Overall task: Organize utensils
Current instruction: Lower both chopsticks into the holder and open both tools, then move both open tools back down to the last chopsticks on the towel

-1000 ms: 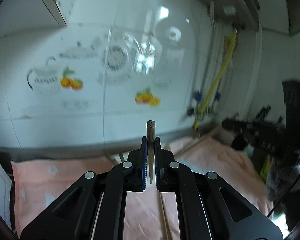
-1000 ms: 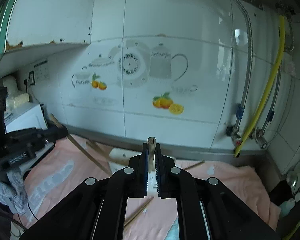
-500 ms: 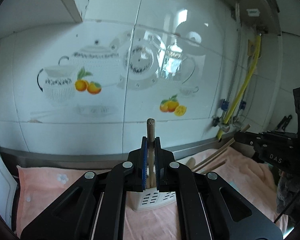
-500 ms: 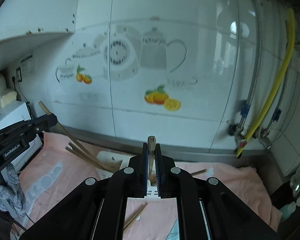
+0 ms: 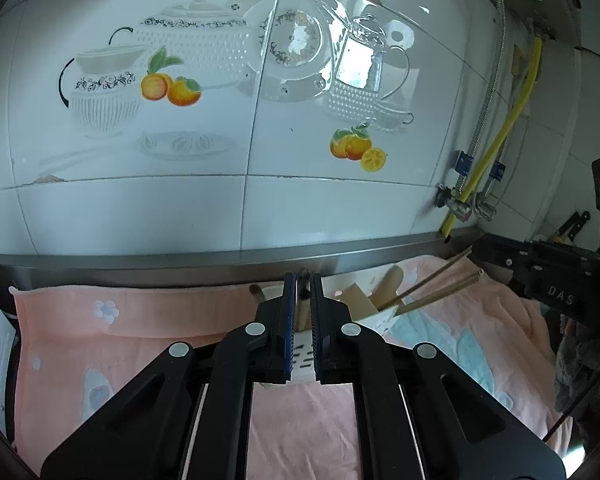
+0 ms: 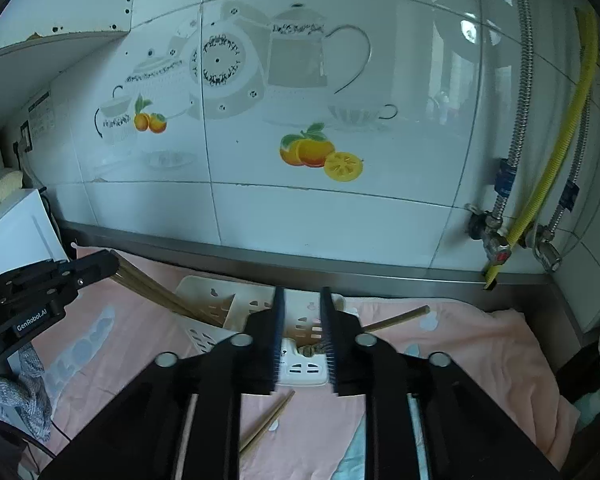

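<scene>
A white slotted utensil holder (image 6: 236,308) lies on the pink towel (image 6: 480,344) by the wall; it also shows in the left wrist view (image 5: 302,354). My left gripper (image 5: 302,292) is shut on a wooden chopstick (image 5: 302,304) whose lower end is down in the holder. My right gripper (image 6: 302,312) is open and empty just above the holder, with a wooden piece (image 6: 310,349) lying in the holder below it. Several chopsticks (image 5: 432,292) stick out of the holder, seen also in the right wrist view (image 6: 160,294).
Loose chopsticks lie on the towel in front of the holder (image 6: 266,420) and behind it (image 6: 396,318). A tiled wall (image 6: 300,200) with a steel ledge (image 6: 340,270) backs the counter. Pipes and valves (image 6: 500,240) stand at the right. A white appliance (image 6: 20,228) is at the left.
My right gripper has opened and let go of its wooden utensil, which now lies in the holder. My left gripper has lowered its chopstick into the holder.
</scene>
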`<state>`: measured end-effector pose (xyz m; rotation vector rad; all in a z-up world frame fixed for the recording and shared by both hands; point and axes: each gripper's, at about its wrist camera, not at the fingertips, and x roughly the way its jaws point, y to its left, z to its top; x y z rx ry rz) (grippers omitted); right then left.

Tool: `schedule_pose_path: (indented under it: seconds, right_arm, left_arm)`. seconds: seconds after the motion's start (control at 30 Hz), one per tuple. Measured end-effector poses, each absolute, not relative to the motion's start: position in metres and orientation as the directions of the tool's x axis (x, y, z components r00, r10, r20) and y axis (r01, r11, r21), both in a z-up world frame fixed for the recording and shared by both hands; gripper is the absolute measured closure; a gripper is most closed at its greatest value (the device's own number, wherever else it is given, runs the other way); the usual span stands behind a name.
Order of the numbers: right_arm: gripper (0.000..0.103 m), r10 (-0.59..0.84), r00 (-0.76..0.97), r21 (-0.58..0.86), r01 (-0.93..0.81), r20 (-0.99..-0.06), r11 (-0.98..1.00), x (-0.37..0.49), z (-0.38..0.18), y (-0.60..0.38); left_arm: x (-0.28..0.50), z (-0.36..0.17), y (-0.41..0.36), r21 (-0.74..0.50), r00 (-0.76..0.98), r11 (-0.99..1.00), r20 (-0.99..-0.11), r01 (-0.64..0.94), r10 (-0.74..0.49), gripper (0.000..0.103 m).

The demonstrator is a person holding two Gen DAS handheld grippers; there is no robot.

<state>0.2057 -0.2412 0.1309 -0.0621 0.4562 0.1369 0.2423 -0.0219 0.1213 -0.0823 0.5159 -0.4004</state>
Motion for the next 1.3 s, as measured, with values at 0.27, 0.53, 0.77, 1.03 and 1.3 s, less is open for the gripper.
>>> schedule_pose_path:
  seconds: [0.27, 0.53, 0.77, 1.03, 1.3]
  right_arm:
    - [0.075, 0.144, 0.911, -0.023, -0.165, -0.387, 0.986, 0.151, 0.131, -0.238]
    - [0.071, 0.214, 0.875, 0.022, -0.227, -0.434, 0.974, 0.102, 0.091, -0.220]
    - [0.071, 0.256, 0.817, 0.083, -0.249, -0.517, 0.965, 0.079, 0.034, -0.202]
    - [0.075, 0.262, 0.738, 0.183, -0.188, -0.622, 0.965, 0.088, -0.041, -0.192]
    - [0.081, 0.257, 0.693, 0.248, -0.115, -0.674, 0.962, 0.114, -0.087, -0.189]
  left_arm:
    - [0.214, 0.124, -0.013, -0.153, 0.800, 0.923, -0.462, 0.353, -0.383, 0.089]
    - [0.174, 0.120, 0.003, -0.152, 0.795, 0.919, -0.465, 0.363, -0.391, 0.079]
    - [0.145, 0.107, 0.015, -0.155, 0.786, 0.917, -0.475, 0.367, -0.395, 0.076]
    - [0.123, 0.082, 0.023, -0.159, 0.773, 0.923, -0.506, 0.352, -0.382, 0.075]
    - [0.122, 0.052, 0.028, -0.204, 0.742, 0.921, -0.547, 0.331, -0.388, 0.075]
